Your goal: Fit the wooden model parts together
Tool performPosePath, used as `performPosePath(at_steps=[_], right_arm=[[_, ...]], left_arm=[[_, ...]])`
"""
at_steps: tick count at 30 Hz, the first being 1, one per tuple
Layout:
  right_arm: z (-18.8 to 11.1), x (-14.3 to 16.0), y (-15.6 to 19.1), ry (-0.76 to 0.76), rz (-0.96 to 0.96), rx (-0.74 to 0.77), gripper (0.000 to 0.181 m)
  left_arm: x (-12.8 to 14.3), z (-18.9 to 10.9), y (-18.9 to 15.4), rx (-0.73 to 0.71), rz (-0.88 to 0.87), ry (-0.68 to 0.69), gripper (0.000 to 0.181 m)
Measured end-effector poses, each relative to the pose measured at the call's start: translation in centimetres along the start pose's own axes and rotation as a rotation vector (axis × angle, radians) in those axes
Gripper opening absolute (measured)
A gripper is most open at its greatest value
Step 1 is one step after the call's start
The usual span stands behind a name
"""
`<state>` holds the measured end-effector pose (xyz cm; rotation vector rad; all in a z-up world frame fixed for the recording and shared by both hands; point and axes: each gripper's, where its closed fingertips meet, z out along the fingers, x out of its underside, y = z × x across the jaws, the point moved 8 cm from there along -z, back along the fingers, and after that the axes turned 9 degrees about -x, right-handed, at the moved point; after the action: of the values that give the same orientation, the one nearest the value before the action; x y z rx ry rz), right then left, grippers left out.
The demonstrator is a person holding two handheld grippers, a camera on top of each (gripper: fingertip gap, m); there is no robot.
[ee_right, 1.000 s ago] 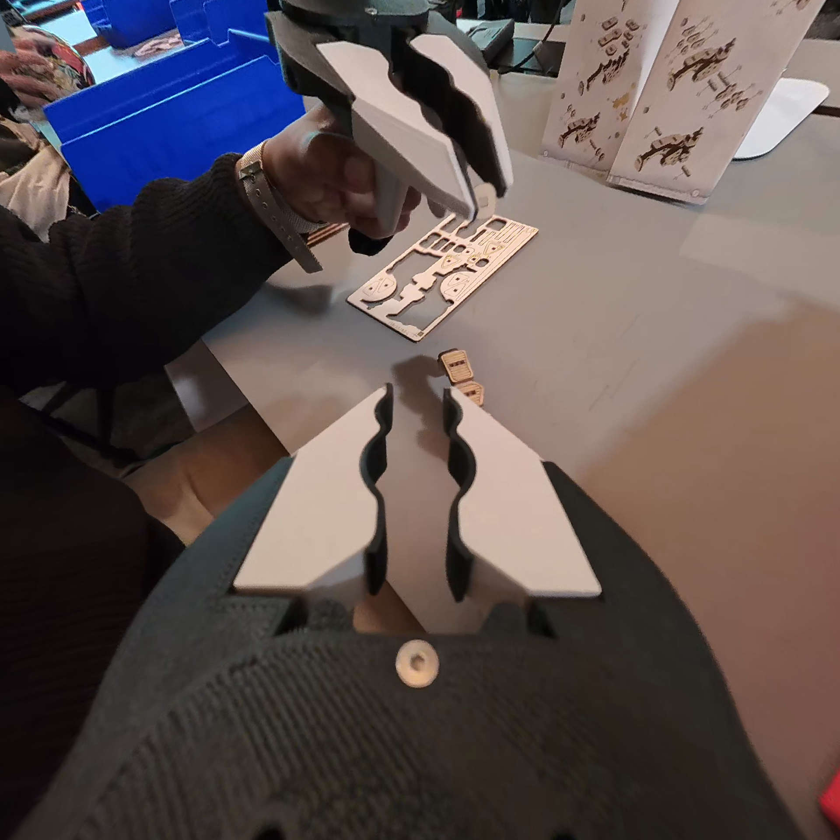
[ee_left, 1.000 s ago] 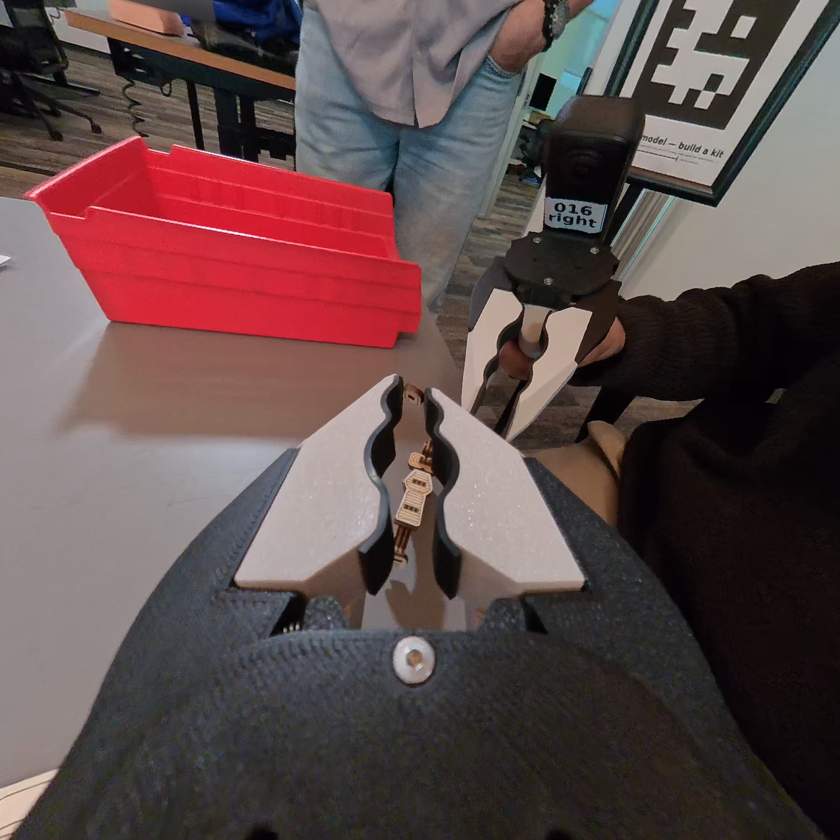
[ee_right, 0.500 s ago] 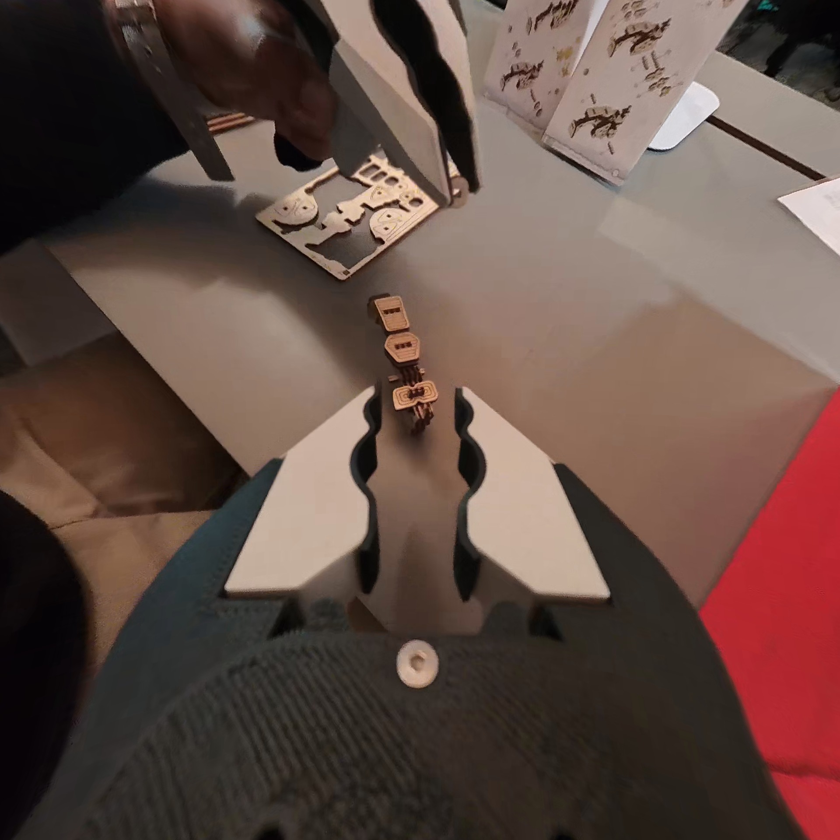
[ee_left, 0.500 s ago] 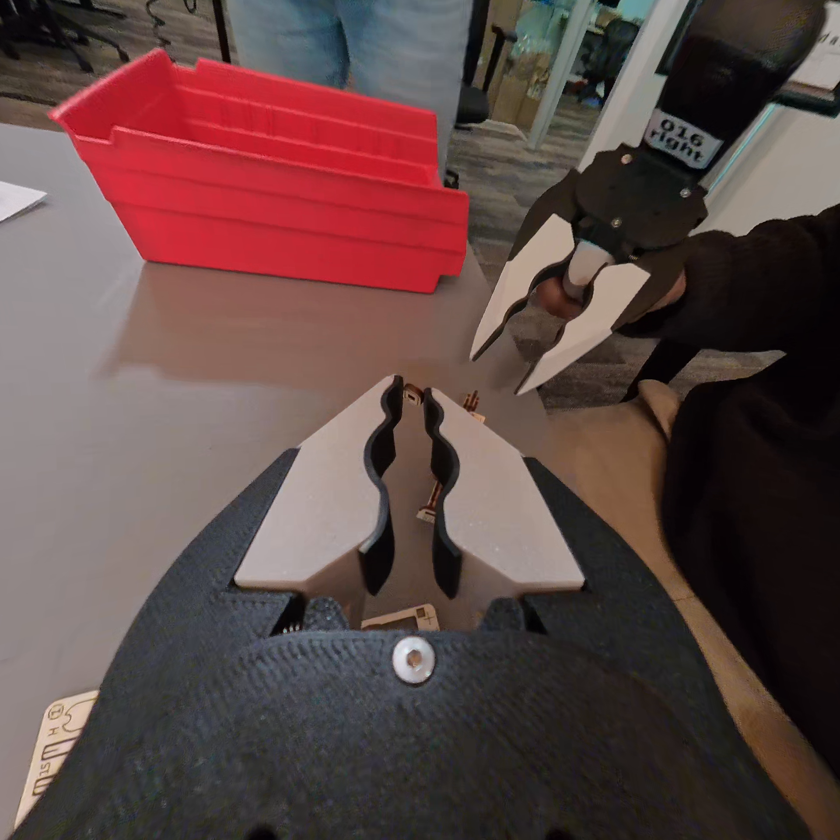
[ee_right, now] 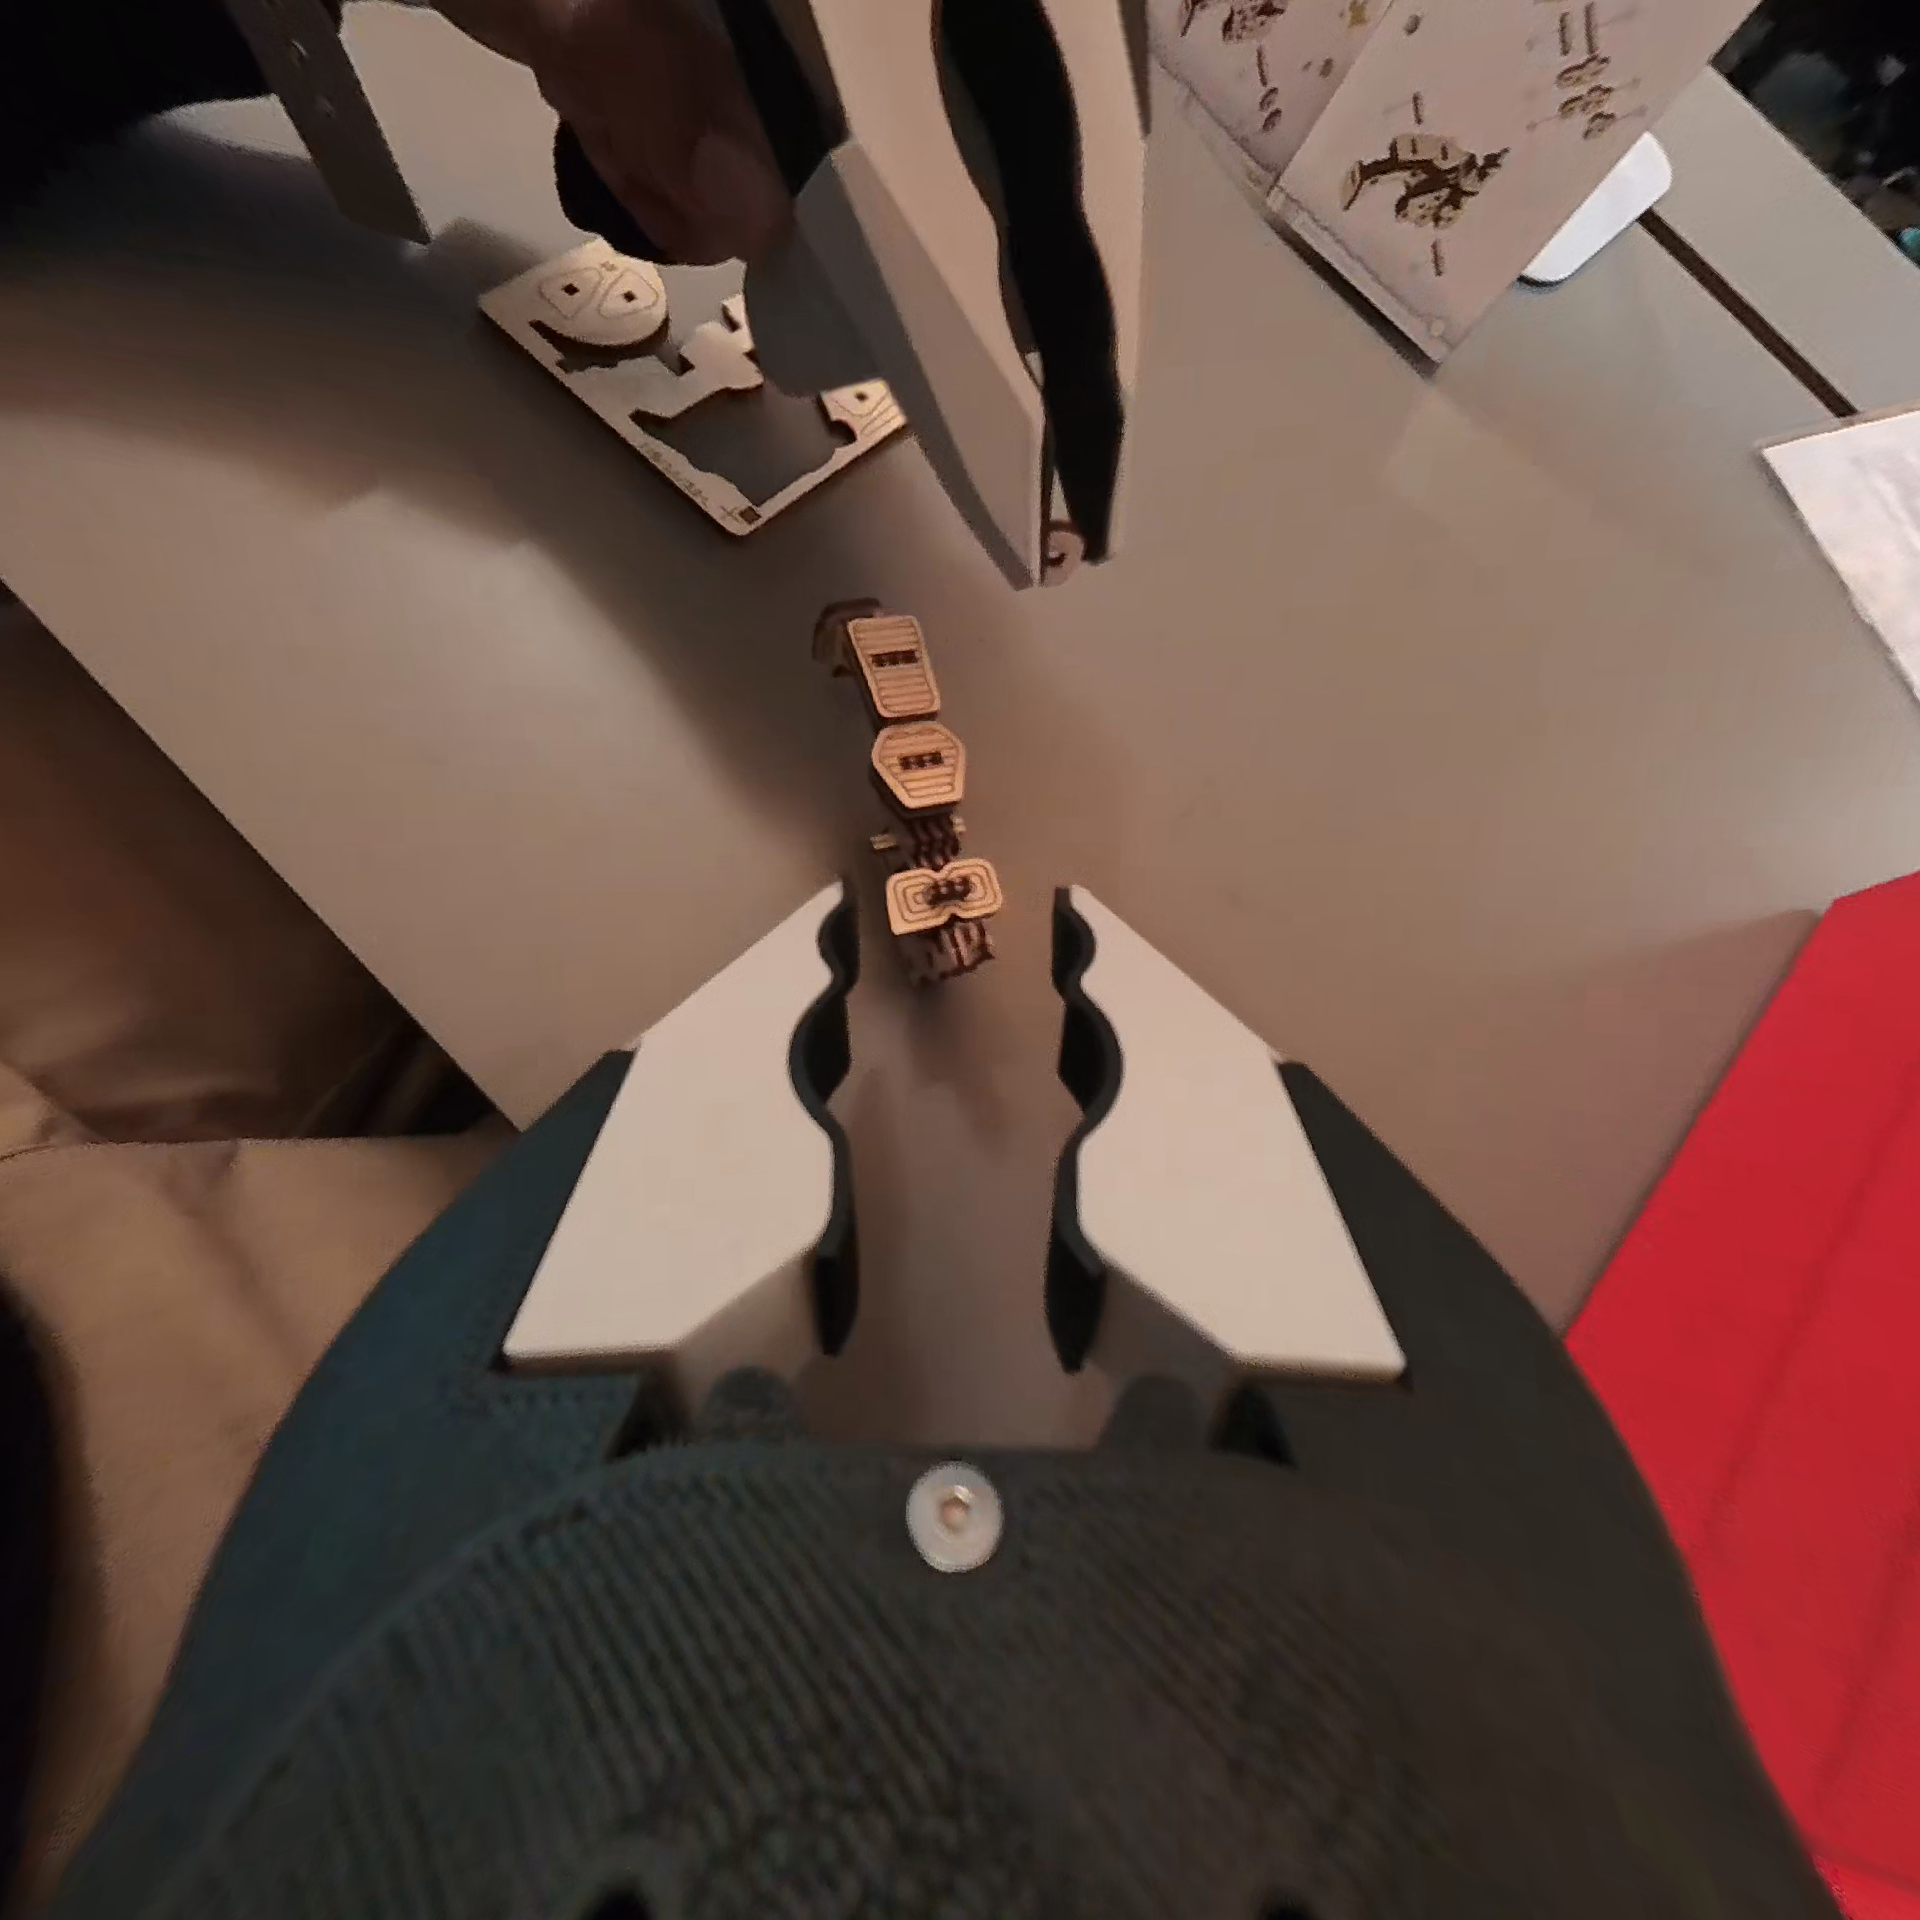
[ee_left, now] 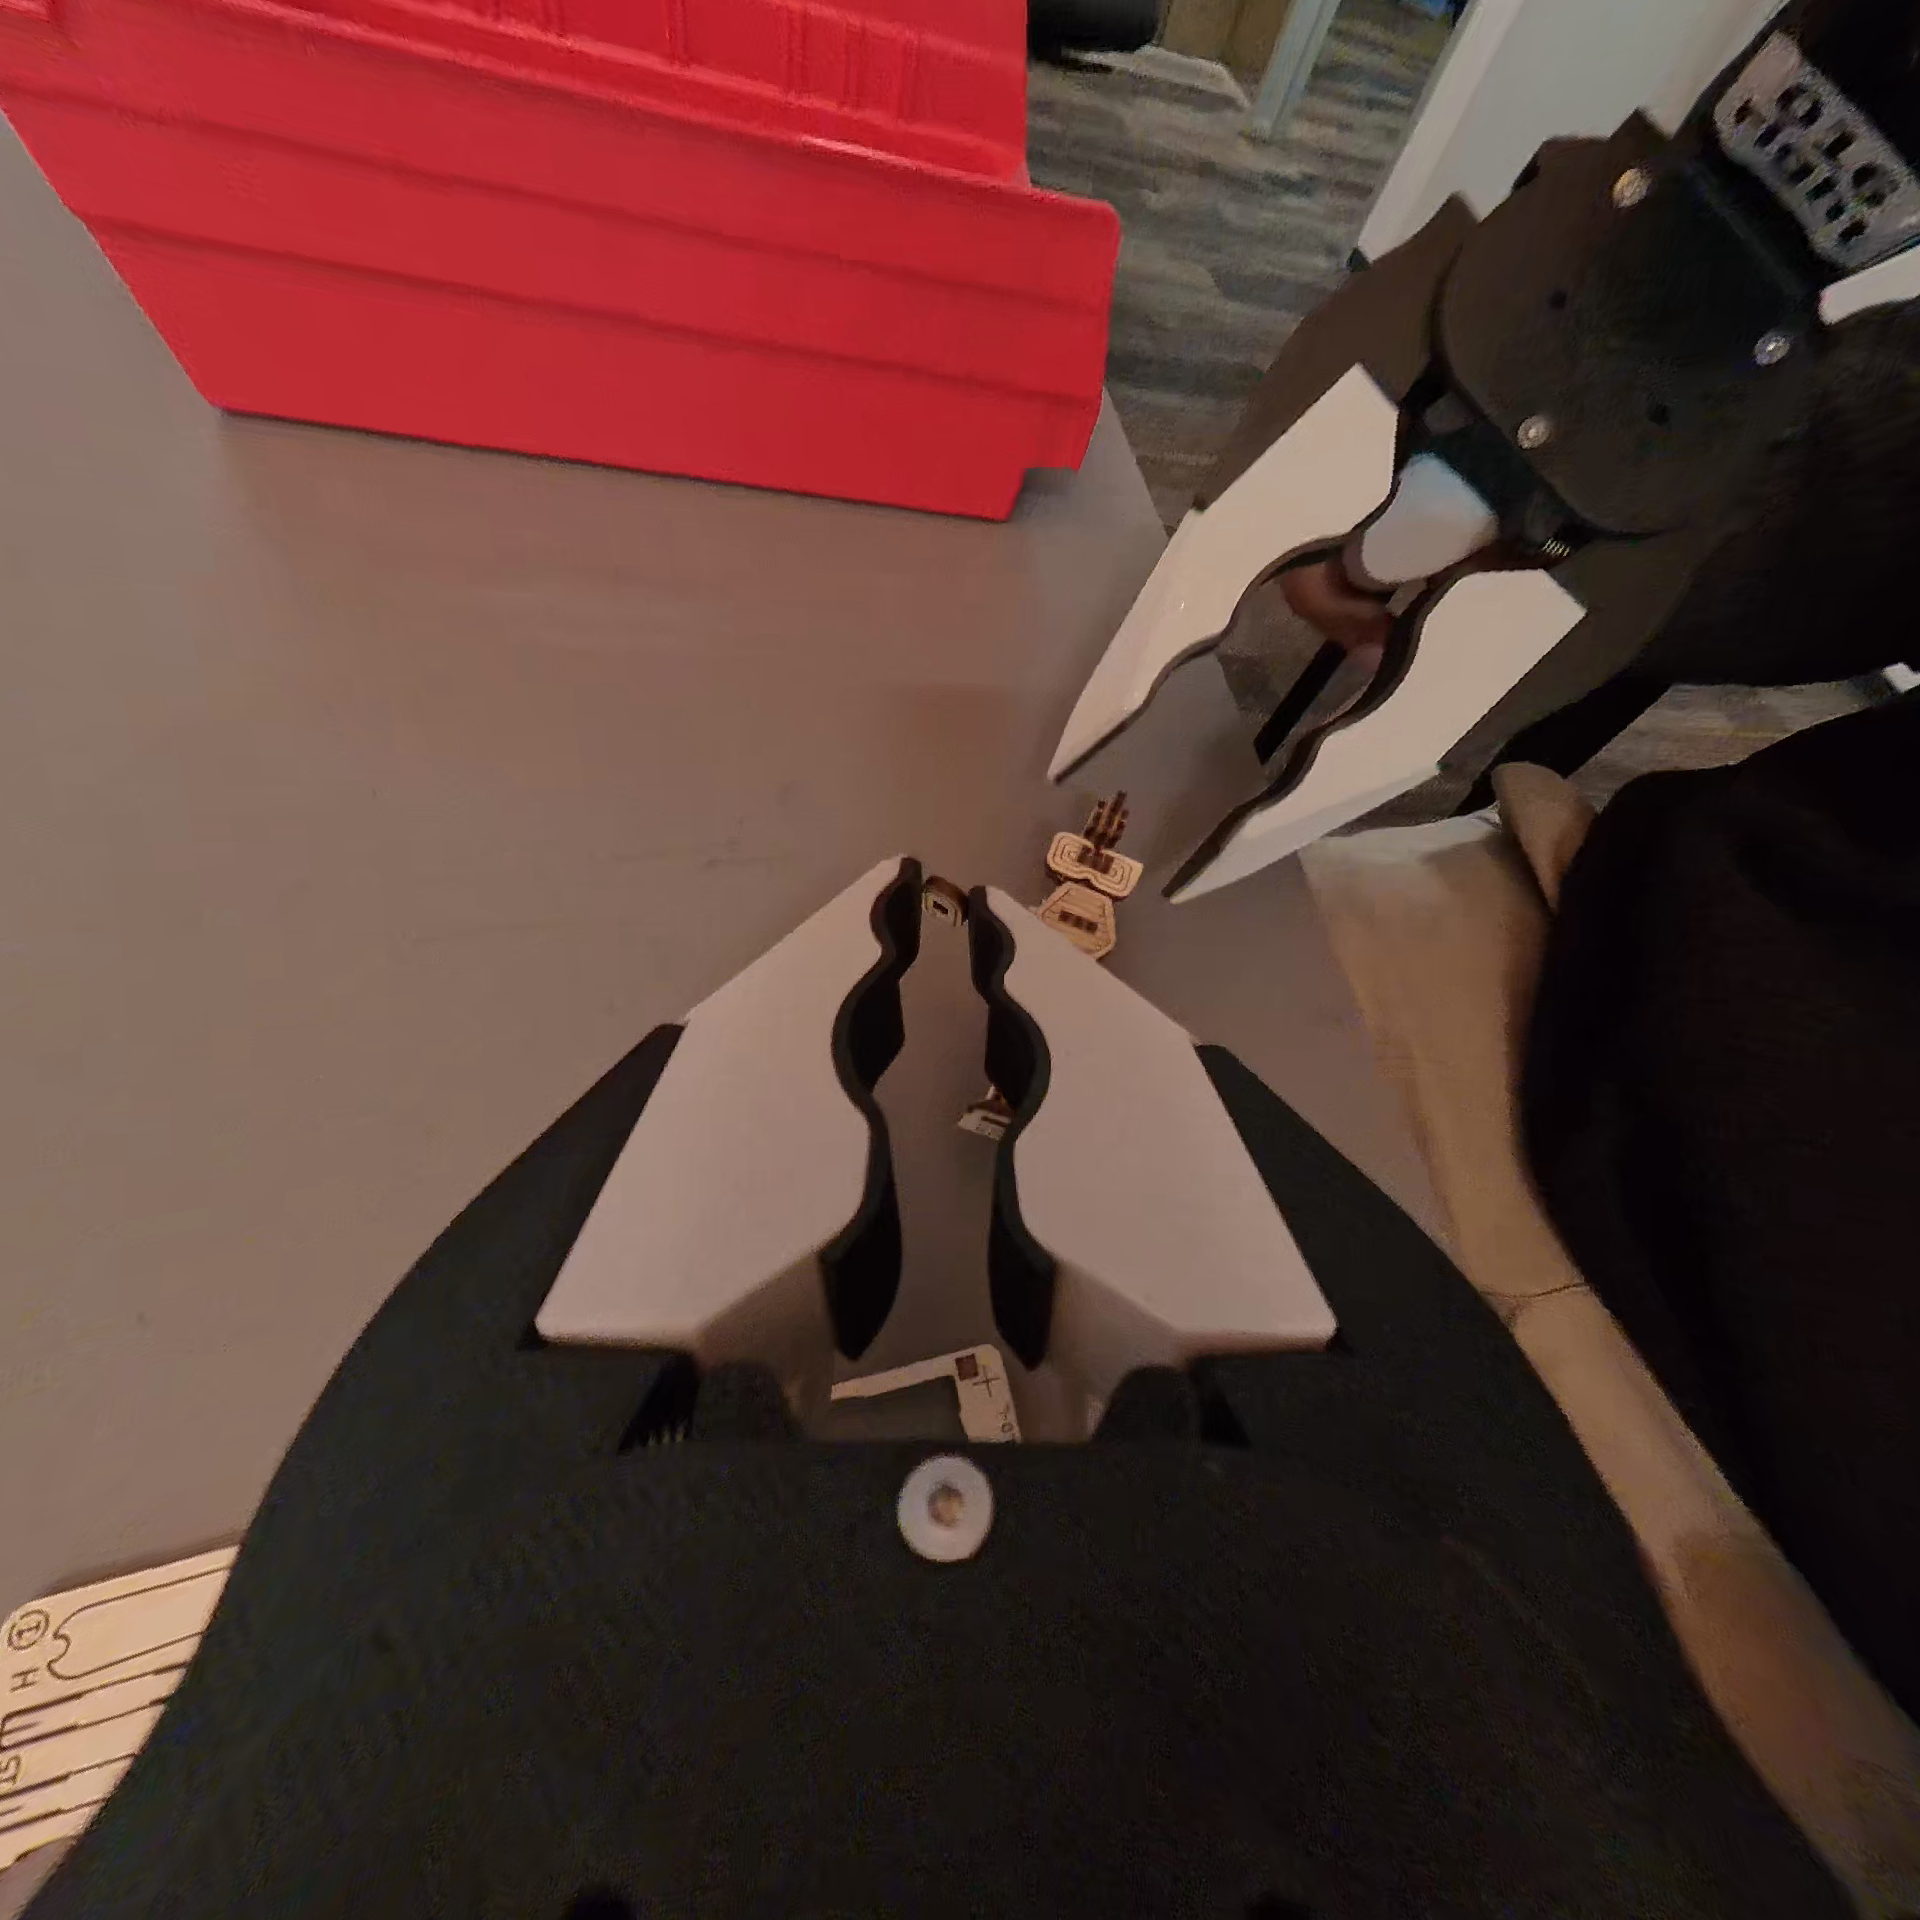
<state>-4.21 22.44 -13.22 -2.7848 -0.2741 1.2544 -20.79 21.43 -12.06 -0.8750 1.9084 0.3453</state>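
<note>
A small wooden model (ee_right: pixel 916 767), a row of engraved plates on a ribbed spine, stands on the grey table (ee_right: pixel 1351 727). My right gripper (ee_right: pixel 948 899) is open, with its fingertips on either side of the model's near end and not touching it. My left gripper (ee_left: pixel 943 896) is shut on a small wooden part (ee_left: pixel 940 904) at its tips. It hangs just above the table by the model (ee_left: pixel 1086 883). In the right wrist view the left gripper (ee_right: pixel 1049 561) hovers past the model's far end. The right gripper (ee_left: pixel 1110 834) shows open in the left wrist view.
A red bin (ee_left: pixel 582 260) stands at the back of the table, also at the right edge of the right wrist view (ee_right: pixel 1766 1299). A punched-out wooden sheet (ee_right: pixel 665 343) lies beyond the model. Standing instruction sheets (ee_right: pixel 1403 156) and a white paper (ee_right: pixel 1860 520) are farther off. The table edge runs close to the model. Spacing between my two grippers at the tips: around 6 centimetres.
My right gripper has come down and forward, so its open fingers now flank the model's near end. My left gripper has lowered towards the model's far end, still holding the small part.
</note>
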Motion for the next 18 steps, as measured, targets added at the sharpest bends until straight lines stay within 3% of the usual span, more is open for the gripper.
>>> performPosePath(at_steps=[2, 3, 18], right_arm=[[0.0, 0.2, -0.1, 0.01, 0.018, 0.0, 0.038], [0.1, 0.4, -0.1, 0.017, 0.03, -0.005, 0.039], [1.3, 1.8, -0.8, 0.057, 0.129, -0.086, 0.036]], left_arm=[[0.2, 0.2, 0.0, -0.01, 0.006, 0.02, 0.016], [0.3, 0.3, 0.0, -0.014, 0.007, 0.028, 0.008], [1.0, 1.0, 0.0, -0.008, 0.012, 0.09, 0.008]])
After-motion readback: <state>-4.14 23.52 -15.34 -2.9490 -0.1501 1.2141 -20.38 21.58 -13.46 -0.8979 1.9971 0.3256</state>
